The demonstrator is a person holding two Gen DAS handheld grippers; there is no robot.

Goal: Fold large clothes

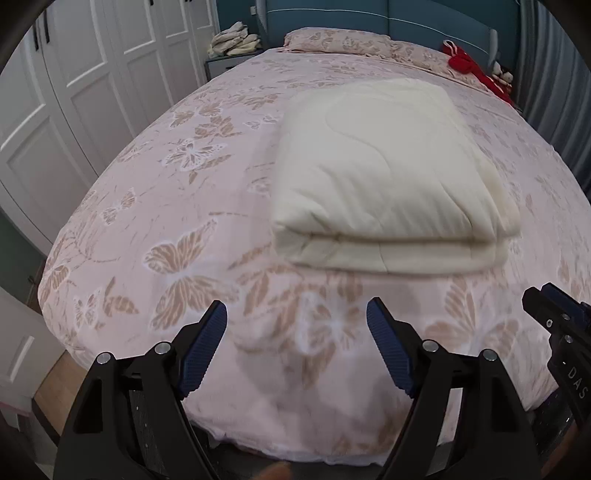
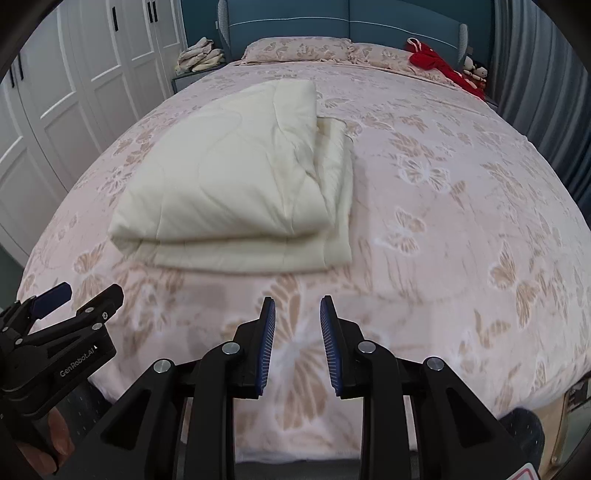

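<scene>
A cream quilted blanket (image 1: 384, 177) lies folded into a thick rectangle on the pink butterfly-print bed (image 1: 166, 206). It also shows in the right wrist view (image 2: 236, 177), its folded edge facing me. My left gripper (image 1: 297, 314) is open and empty, above the bed's near edge, short of the blanket. My right gripper (image 2: 297, 306) is open by a narrower gap and empty, also short of the blanket. Each gripper shows at the side of the other's view: the right one (image 1: 554, 317) and the left one (image 2: 74, 295).
White wardrobe doors (image 1: 74, 92) run along the left. A blue headboard (image 2: 347, 26) and pillows (image 2: 303, 48) are at the far end. A red garment (image 2: 439, 62) lies at the far right corner. A pile of pale clothes (image 2: 199, 55) sits on a nightstand.
</scene>
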